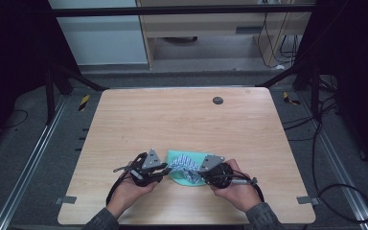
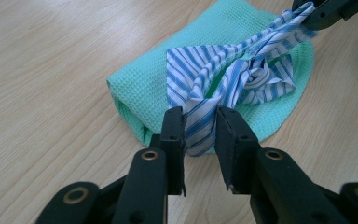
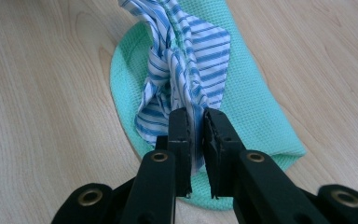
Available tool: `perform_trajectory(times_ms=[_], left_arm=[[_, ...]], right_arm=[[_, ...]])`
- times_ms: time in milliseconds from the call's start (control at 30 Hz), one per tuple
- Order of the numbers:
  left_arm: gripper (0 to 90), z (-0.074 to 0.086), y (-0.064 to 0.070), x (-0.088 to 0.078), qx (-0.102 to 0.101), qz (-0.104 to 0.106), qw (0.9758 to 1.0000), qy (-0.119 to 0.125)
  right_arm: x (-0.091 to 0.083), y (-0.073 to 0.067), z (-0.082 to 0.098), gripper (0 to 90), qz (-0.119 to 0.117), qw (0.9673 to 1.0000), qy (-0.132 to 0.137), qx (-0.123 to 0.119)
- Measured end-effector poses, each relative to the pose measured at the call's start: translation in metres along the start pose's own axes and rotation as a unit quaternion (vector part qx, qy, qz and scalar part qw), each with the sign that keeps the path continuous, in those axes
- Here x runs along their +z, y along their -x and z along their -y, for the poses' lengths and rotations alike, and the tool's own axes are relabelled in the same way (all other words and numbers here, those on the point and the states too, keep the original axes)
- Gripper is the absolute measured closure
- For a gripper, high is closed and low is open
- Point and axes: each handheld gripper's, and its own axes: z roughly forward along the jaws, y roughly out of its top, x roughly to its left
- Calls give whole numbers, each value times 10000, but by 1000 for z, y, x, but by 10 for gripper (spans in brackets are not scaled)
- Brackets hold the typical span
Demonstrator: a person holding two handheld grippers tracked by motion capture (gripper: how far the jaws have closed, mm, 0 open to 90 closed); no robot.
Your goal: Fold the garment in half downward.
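Observation:
A blue-and-white striped cloth (image 1: pixel 184 163) lies bunched on top of a folded mint-green waffle towel (image 1: pixel 184 179) near the table's front edge. My left gripper (image 1: pixel 164 168) is shut on the striped cloth's left end (image 2: pixel 200 122). My right gripper (image 1: pixel 199 168) is shut on its other end (image 3: pixel 195 122). In the left gripper view the right gripper's jaws (image 2: pixel 318 13) pinch the far corner, and the striped cloth (image 2: pixel 235 77) is drawn between the two. The green towel (image 2: pixel 158 79) (image 3: pixel 256 102) rests flat on the wood underneath.
The wooden table (image 1: pixel 172 120) has a dark round cable hole (image 1: pixel 217 100) near its far edge. Black frame posts and cables stand beyond the table's sides. A person's hands (image 1: pixel 130 191) hold both grippers at the front edge.

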Motion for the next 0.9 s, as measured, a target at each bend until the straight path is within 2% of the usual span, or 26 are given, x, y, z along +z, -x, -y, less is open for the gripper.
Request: perform_trajectory(times_ms=[200, 400, 600, 900], left_arm=[[669, 3, 0, -4, -19, -72, 10000, 45], [703, 6, 0, -3, -24, -11, 10000, 13], [702, 7, 2, 2, 30, 68, 10000, -35], [835, 11, 4, 4, 126, 147, 9998, -74]], right_arm=[[-1, -1, 0, 814, -16, 10000, 8, -11], [-1, -4, 2, 816, -45, 10000, -32, -33], [-1, -7, 5, 821, -90, 9999, -37, -58], [1, -13, 8, 846, -177, 9998, -61, -113]])
